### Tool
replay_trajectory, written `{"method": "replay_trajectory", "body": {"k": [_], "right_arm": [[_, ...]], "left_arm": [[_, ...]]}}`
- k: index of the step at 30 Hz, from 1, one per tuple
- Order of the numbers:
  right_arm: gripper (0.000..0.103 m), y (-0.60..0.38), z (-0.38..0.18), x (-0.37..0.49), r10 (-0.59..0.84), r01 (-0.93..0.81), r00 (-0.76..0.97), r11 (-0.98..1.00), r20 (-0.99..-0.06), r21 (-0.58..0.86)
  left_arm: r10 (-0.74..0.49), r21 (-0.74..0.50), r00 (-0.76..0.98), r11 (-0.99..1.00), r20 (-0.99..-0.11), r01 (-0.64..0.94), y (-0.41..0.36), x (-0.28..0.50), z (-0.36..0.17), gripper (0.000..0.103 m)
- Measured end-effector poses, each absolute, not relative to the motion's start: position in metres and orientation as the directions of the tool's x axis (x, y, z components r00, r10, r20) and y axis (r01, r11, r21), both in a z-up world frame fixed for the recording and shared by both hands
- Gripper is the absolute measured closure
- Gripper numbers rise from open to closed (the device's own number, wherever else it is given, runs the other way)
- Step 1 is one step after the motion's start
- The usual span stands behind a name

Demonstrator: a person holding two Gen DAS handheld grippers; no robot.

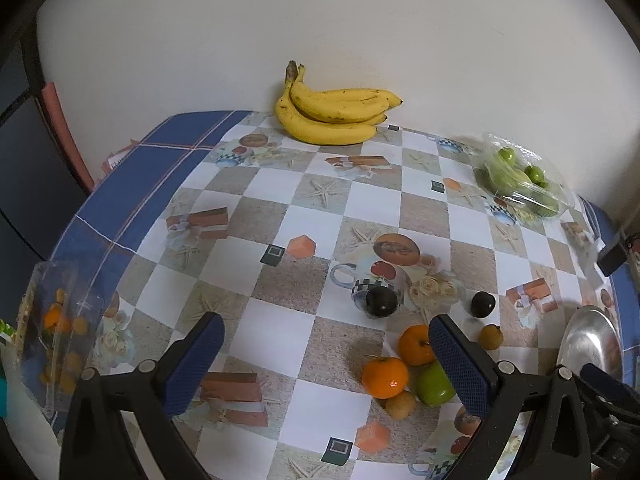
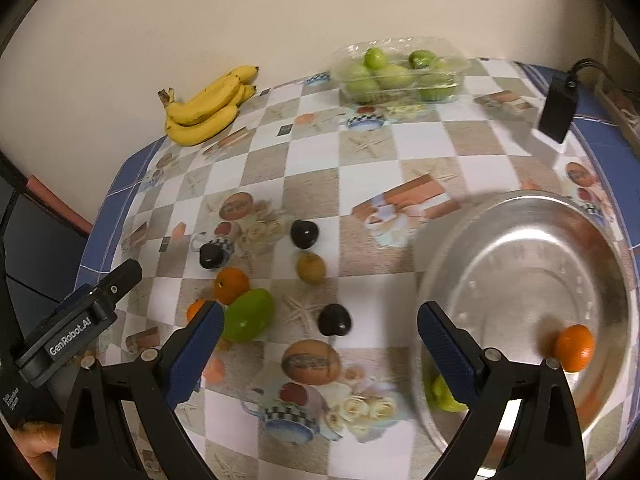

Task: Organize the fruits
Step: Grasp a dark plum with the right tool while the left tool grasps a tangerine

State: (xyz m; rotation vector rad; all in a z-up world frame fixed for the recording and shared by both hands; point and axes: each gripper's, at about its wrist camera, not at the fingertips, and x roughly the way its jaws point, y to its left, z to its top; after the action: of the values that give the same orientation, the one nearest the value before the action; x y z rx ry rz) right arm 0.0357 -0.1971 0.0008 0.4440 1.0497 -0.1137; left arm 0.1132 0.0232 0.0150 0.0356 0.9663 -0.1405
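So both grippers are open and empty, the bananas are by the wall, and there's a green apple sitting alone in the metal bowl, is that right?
Nearly. The fruit lying in the round silver metal bowl is a small orange tangerine, not a green apple; the right wrist view shows it. The rest stands: the left gripper and right gripper are open and empty, and the bunch of yellow bananas lies by the wall.

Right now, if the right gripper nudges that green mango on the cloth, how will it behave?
The green mango looks smooth and oval, so it may roll or slip. It touches an orange, which would likely shift too. The right gripper is open and empty.
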Motion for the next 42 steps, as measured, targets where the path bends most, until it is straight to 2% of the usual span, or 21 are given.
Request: {"method": "replay_trajectory", "body": {"k": [7,13,17,20,24,28,30,32,34,36,38,41,42], "right_arm": [[0.006,-0.191,-0.02,0.05,0.126,0.305,0.439,0.911,-0.89,0.279],[0.023,-0.19,-0.038,0.055,0.138,0.302,0.38,0.916,-0.915,0.264],[0.038,-0.19,-0.046,0.057,0.134,0.309,0.355,0.917,-0.925,0.251],[0.041,-0.192,-0.05,0.057,0.131,0.316,0.346,0.916,-0.929,0.247],[0.053,-0.192,-0.056,0.059,0.128,0.319,0.326,0.918,-0.937,0.236],[0.054,-0.19,-0.063,0.06,0.125,0.319,0.312,0.92,-0.942,0.228],[0.058,-0.19,-0.063,0.061,0.12,0.317,0.314,0.922,-0.942,0.223],[0.058,-0.19,-0.063,0.062,0.124,0.319,0.316,0.92,-0.941,0.229],[0.061,-0.189,-0.063,0.062,0.121,0.314,0.314,0.923,-0.942,0.224],[0.069,-0.188,-0.063,0.062,0.121,0.31,0.312,0.925,-0.942,0.222],[0.07,-0.188,-0.064,0.062,0.124,0.311,0.31,0.924,-0.942,0.224],[0.075,-0.188,-0.064,0.062,0.128,0.312,0.309,0.923,-0.942,0.227],[0.075,-0.189,-0.063,0.061,0.127,0.313,0.309,0.922,-0.943,0.227]], "left_arm": [[-0.152,-0.102,0.455,0.986,-0.877,0.133,0.023,0.123,-0.009,0.0],[-0.201,-0.161,0.358,0.977,-0.912,0.137,0.012,0.126,-0.035,0.002],[-0.215,-0.173,0.322,0.973,-0.922,0.153,0.004,0.125,-0.044,0.017],[-0.228,-0.191,0.306,0.971,-0.924,0.145,0.004,0.125,-0.048,0.02],[-0.238,-0.207,0.298,0.969,-0.924,0.132,0.006,0.125,-0.049,0.028],[-0.243,-0.217,0.29,0.969,-0.926,0.118,0.008,0.125,-0.051,0.036],[-0.245,-0.222,0.284,0.969,-0.927,0.111,0.009,0.125,-0.053,0.043],[-0.263,-0.243,0.275,0.964,-0.925,0.104,0.009,0.124,-0.055,0.044],[-0.269,-0.249,0.27,0.963,-0.924,0.107,0.008,0.124,-0.056,0.046],[-0.285,-0.265,0.258,0.958,-0.923,0.11,0.006,0.123,-0.056,0.05],[-0.289,-0.268,0.253,0.956,-0.923,0.116,0.004,0.123,-0.057,0.053],[-0.315,-0.291,0.249,0.948,-0.916,0.127,0.002,0.122,-0.056,0.065],[-0.312,-0.287,0.251,0.949,-0.916,0.13,0.001,0.122,-0.055,0.064]]}}
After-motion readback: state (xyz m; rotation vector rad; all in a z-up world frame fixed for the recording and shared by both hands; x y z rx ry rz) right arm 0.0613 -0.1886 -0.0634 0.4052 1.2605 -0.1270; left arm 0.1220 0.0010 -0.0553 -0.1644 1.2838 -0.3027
